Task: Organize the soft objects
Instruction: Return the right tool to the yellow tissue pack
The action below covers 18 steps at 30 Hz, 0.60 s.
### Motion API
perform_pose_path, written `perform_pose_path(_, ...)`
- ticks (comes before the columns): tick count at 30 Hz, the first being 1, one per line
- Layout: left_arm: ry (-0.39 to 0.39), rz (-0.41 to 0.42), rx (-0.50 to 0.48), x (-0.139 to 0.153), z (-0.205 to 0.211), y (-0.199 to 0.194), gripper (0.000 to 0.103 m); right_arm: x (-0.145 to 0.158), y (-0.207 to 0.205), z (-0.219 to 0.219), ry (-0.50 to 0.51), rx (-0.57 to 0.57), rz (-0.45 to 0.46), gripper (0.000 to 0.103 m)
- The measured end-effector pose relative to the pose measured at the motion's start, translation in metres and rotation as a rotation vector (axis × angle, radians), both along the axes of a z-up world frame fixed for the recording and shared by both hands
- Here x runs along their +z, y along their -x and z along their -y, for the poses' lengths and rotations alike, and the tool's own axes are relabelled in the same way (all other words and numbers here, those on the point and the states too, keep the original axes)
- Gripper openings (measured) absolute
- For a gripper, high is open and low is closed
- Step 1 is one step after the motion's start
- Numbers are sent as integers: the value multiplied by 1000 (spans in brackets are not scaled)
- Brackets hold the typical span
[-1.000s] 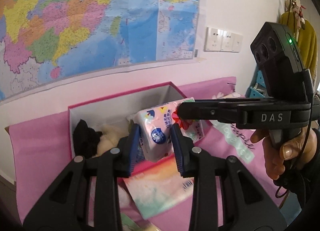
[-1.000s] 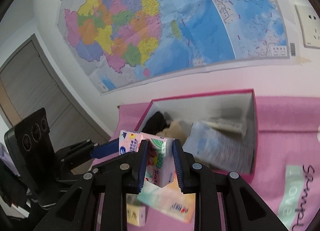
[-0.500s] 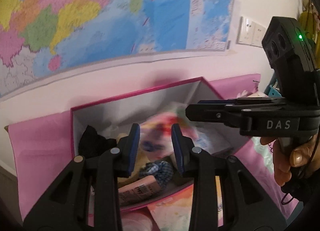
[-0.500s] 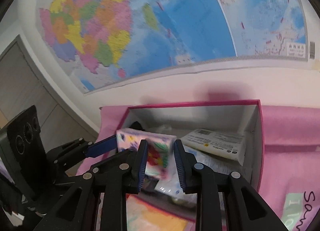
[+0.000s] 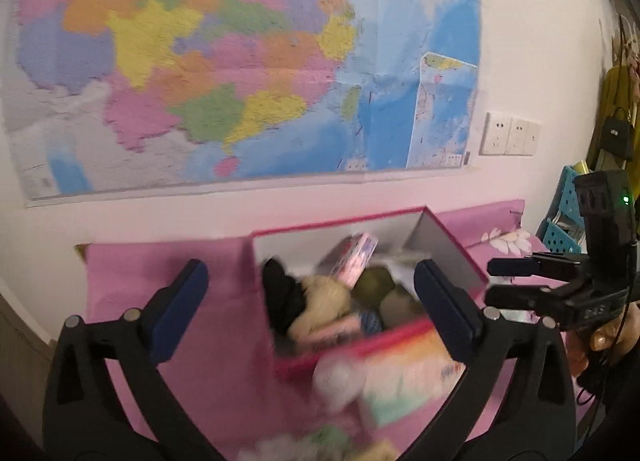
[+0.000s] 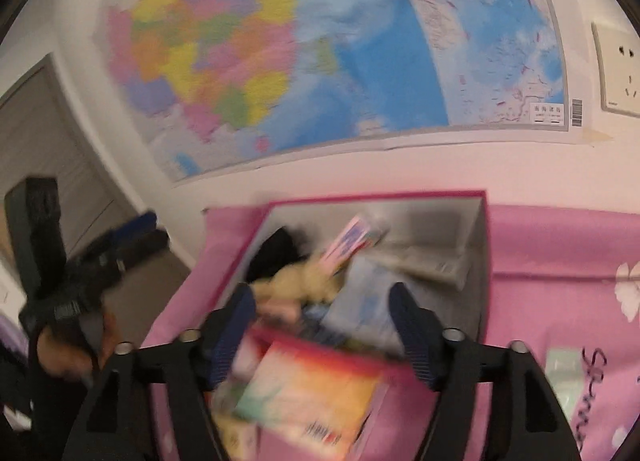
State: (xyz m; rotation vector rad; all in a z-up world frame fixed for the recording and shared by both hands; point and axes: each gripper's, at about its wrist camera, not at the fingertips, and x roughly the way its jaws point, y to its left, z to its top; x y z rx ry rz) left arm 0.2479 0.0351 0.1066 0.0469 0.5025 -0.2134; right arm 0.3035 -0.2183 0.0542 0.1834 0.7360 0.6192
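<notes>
Behind your work hung a large coloured wall map (image 5: 240, 73) on a pale wall, with a row of white sockets (image 5: 510, 134) to its right and a grey door (image 6: 44, 129) off to the left. Below it, a pink cloth (image 5: 168, 281) with white flowers and dark script covered the surface. A pink-rimmed storage box (image 6: 486, 261) with grey inner walls stood on that cloth against the wall.

Inside the box lay a black fabric piece (image 5: 280, 297), a cream plush (image 5: 320, 301), and a pink patterned tissue pack (image 5: 356, 261) leaning tilted above them; a pale blue packet (image 6: 364, 301) sat toward the right side. Just in front of the box, a rainbow-coloured pack (image 6: 320, 393) rested on the cloth, blurred, partly hiding the near rim.

Your left gripper (image 5: 310, 301) had just been opening and stood spread wide with nothing between its pads. Your right gripper (image 6: 322, 325) had also just been opening, its jaws apart and clasping nothing, hovering over the box's near edge. At the right, blue perforated crates (image 5: 566, 213) and hanging yellow clothing (image 5: 616, 101) crowded the corner.
</notes>
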Motion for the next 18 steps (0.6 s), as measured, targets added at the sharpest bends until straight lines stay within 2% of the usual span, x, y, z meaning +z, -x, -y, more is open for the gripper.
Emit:
perform_pose_path(2, -11, -18, 13, -11, -8, 22, 103, -2, 23, -6, 8, 41, 14, 77)
perform_pose_path(6, -16, -79, 31, -53, -20, 74, 103, -24, 72, -25, 20, 116, -5, 78)
perform_pose_path(11, 74, -216, 46, -124, -15, 128, 103, -68, 106, -39, 13, 157, -96, 78)
perform_pose_path(12, 84, -237, 41, -134, -11, 134, 103, -78, 110, -40, 11, 152, -118, 78)
perform_pose_path(14, 54, -252, 60, -147, -3, 138, 103, -94, 113, -41, -6, 150, -162, 78)
perform_pose_path(18, 29, -281, 84, -158, 8, 129, 103, -110, 104, -48, -19, 143, -208, 78)
